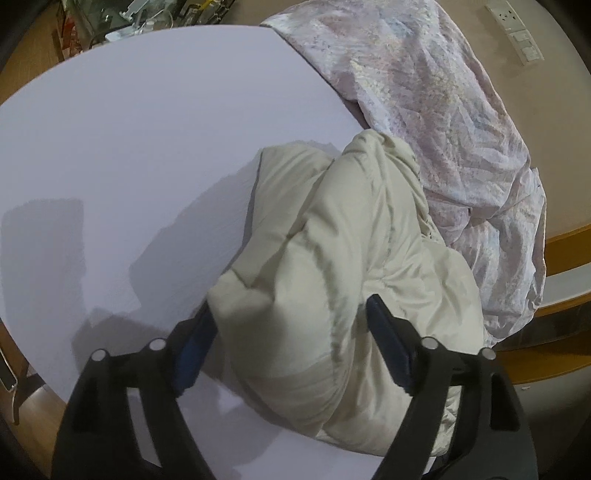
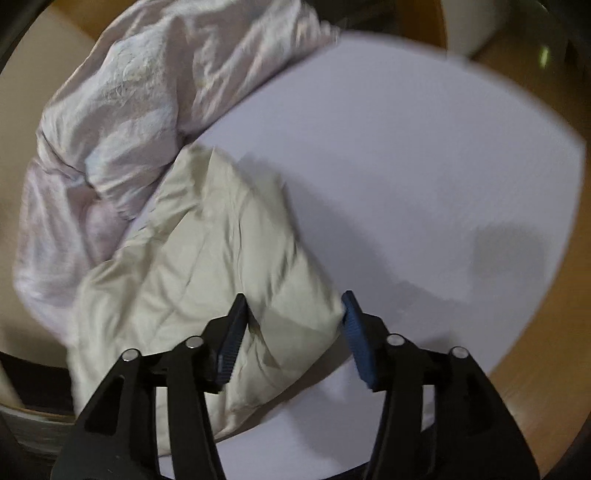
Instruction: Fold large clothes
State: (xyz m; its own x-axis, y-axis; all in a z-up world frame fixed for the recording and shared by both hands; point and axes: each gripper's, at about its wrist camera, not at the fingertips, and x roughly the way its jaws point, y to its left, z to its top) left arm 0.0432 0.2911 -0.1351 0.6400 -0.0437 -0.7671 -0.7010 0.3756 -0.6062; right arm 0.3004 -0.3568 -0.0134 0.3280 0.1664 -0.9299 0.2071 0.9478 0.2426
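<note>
A cream padded garment (image 1: 332, 266) lies bunched on the white round table (image 1: 140, 122), near its edge. My left gripper (image 1: 291, 314) is open, its blue-padded fingers astride a puffy fold of the garment. In the right wrist view the same cream garment (image 2: 207, 251) lies at the table's left side. My right gripper (image 2: 295, 306) is open, with a corner of the garment between its fingers; I cannot tell whether the pads touch it.
A pale pink patterned cloth (image 1: 424, 103) is heaped beyond the cream garment and hangs over the table edge; it also shows in the right wrist view (image 2: 122, 110). Wooden floor (image 2: 535, 369) surrounds the table. Wall sockets (image 1: 517, 33) sit at far right.
</note>
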